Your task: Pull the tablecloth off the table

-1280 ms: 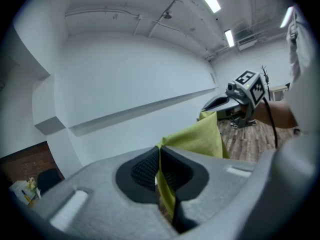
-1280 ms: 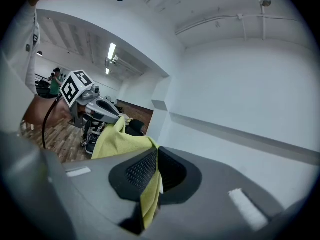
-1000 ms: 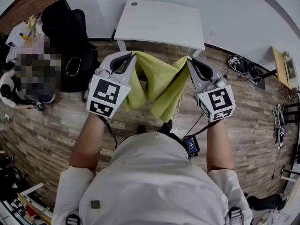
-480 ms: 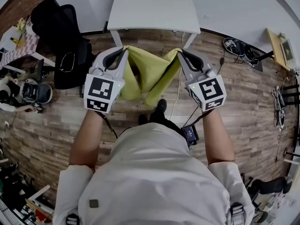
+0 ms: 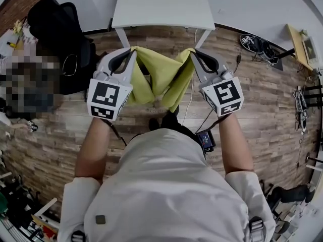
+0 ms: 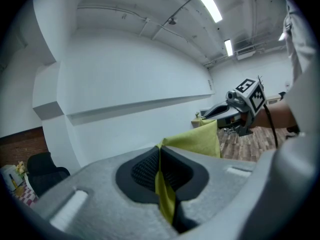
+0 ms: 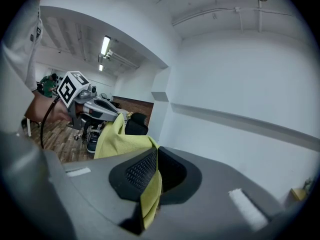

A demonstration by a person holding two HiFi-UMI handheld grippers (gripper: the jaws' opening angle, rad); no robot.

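Moved since a second ago: table (image 5: 161,6) slid nearer the top edge of the head view; a little more wooden floor (image 5: 272,84) showing between its front edge and the cloth; grip on both corners unchanged.
Left gripper (image 5: 133,53): jaws together, clamped on one corner of the tablecloth (image 5: 161,74); in its own view a thin yellow-green fold pinched between the black ribbed pads (image 6: 145,169).
Right gripper (image 5: 193,55): jaws together as well, clamped on the other corner; same pinched fold running down between its pads (image 7: 141,170).
Writing: black-and-white square patterns on the left marker cube (image 5: 107,100) and the right marker cube (image 5: 224,96); no letters or brand legible; other print too small to read.
Tablecloth place: wholly off the table, held in the air over the floor, in front of the person.
Tablecloth direction: long axis running side to side, from one gripper to the other; upper edge sagging in the middle; loose folds hanging down, lowest tip pointing toward the dark shoe (image 5: 169,120).
Table state: white top bare, well apart from the cloth.
Surroundings: black chair (image 5: 60,29) beside the table, on the left of the head view.
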